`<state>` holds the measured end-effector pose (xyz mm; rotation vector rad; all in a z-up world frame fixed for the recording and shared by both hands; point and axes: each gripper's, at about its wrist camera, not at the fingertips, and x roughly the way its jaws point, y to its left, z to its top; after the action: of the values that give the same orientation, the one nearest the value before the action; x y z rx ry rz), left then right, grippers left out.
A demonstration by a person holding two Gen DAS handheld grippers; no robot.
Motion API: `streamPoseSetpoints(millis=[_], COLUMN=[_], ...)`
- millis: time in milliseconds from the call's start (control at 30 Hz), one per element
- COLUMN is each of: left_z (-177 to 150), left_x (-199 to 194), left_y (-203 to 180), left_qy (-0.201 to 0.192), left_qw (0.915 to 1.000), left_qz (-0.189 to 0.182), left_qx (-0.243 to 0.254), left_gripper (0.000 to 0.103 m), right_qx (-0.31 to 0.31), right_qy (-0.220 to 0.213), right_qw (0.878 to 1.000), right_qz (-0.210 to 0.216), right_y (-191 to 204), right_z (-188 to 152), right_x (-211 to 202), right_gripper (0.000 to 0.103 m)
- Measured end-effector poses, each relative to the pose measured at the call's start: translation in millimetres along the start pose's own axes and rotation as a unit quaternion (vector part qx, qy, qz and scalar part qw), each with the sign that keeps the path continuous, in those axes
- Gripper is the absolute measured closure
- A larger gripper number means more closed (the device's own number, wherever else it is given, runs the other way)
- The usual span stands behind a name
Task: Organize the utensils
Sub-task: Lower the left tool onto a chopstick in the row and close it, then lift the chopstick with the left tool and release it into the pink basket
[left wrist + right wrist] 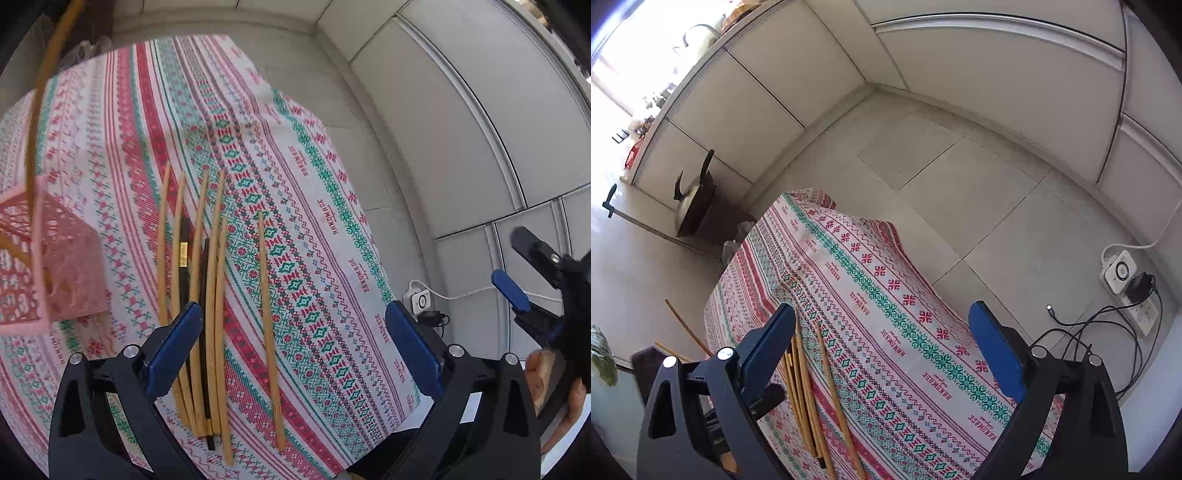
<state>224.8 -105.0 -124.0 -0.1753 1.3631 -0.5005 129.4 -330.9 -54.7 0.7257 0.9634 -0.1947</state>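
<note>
Pink perforated plastic basket point(55, 266) sits at the left of the desk point(332, 229), square-walled with an open lattice; a few pale chopsticks stand or lean inside it, and one long one point(37, 147) rises out, blurred, toward the top of the left wrist view. On the woven tablecloth, striped in red, green and white with "HANDMADE" lettering, lies a loose bundle of chopsticks point(199, 295): slender, round, slightly tapered bamboo sticks, roughly parallel, touching or overlapping one another, with two dark ones among them, one carrying a gold band. A single bamboo chopstick point(269, 328) lies apart, just to the right of the bundle. Left gripper point(295, 350) hovers above the near end of the bundle, its blue-padded fingers spread wide, nothing between them. Right gripper point(882, 354) likewise has its fingers spread and empty; in the left wrist view it is off the desk's right edge, held by a hand point(561, 391). Right half of the cloth is bare up to where it drapes over the edge. Beyond lie grey floor tiles, white cabinet panels, and a power strip point(1123, 284) with cables on the floor.
</note>
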Motion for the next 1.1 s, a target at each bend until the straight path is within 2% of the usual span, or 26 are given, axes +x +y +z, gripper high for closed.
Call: streamPoseSetpoints(millis=[133, 233, 267, 567, 733, 833, 1000, 1100], left_z=[14.0, 20.7, 22.3, 32.5, 37.1, 33.4, 31.5, 26.5], left_x=[27.0, 41.3, 43.9, 53.9, 60.4, 67.1, 63.9, 60.7], left_y=[14.7, 17.5, 16.5, 10.6, 16.7, 13.4, 25.3, 29.0], left_qy=[0.012, 0.029, 0.029, 0.012, 0.036, 0.035, 0.022, 0.009], left_qw=[0.9997, 0.9987, 0.9989, 0.9998, 0.9992, 0.9988, 0.9967, 0.9967], left_qz=[-0.001, -0.032, -0.027, 0.01, 0.007, 0.033, 0.076, 0.08], left_qx=[-0.022, -0.027, -0.025, -0.013, -0.013, 0.001, -0.017, -0.005], left_gripper=[0.017, 0.031, 0.034, 0.035, 0.038, 0.051, 0.097, 0.098], right_qx=[-0.008, -0.007, -0.005, 0.004, 0.005, 0.007, 0.009, -0.004], right_qy=[0.009, 0.019, 0.022, 0.033, 0.037, 0.036, 0.04, 0.046], right_qw=[1.0, 1.0, 0.999, 0.999, 0.999, 0.999, 0.999, 0.999], right_qz=[0.015, 0.023, 0.025, 0.034, 0.032, 0.029, 0.022, 0.013], right_y=[4.0, 4.1, 3.9, -3.3, -2.2, -3.1, -2.6, 2.9], right_z=[2.0, 2.8, 3.3, 6.1, 3.9, 4.4, 3.2, 0.7], right_x=[1.3, 4.2, 4.9, 8.9, 11.6, 13.1, 17.4, 26.2], right_gripper=[0.011, 0.011, 0.011, 0.011, 0.011, 0.011, 0.011, 0.011])
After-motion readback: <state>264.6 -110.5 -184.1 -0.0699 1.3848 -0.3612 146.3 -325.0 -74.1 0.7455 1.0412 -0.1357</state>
